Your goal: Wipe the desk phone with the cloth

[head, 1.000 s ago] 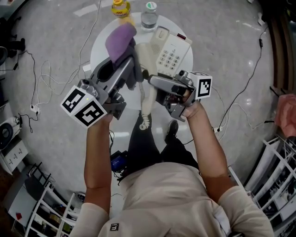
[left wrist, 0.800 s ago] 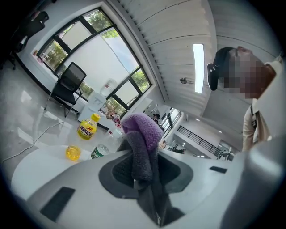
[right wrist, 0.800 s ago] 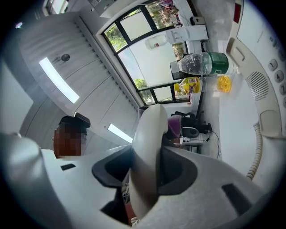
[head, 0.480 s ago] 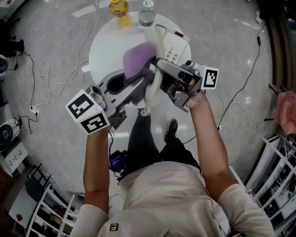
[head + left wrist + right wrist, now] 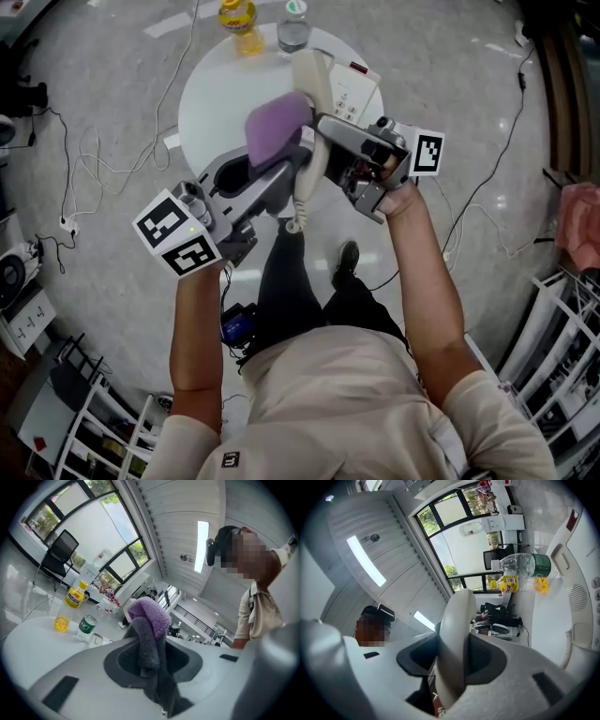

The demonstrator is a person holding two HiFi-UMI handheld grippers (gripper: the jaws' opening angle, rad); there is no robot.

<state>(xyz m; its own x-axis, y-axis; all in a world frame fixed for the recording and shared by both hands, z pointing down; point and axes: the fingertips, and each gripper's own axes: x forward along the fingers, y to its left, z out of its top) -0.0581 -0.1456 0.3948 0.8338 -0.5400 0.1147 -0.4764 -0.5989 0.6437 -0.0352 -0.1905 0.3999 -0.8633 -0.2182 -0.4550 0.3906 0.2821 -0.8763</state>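
Note:
My left gripper is shut on a purple and grey cloth, which bunches up out of its jaws. The right gripper is shut on the white handset, held up on end over the round white table. The cloth lies against the handset's left side. In the right gripper view the handset stands between the pads. The phone base sits on the table behind it. A coiled cord hangs down from the handset.
A yellow drink bottle and a water bottle stand at the table's far edge. Loose cables trail over the grey floor on the left and right. Wire shelves stand at the lower left.
Both grippers have moved up and together over the table. The cloth swung right from the table's left side onto the handset, which has risen. Little differs in the last half second.

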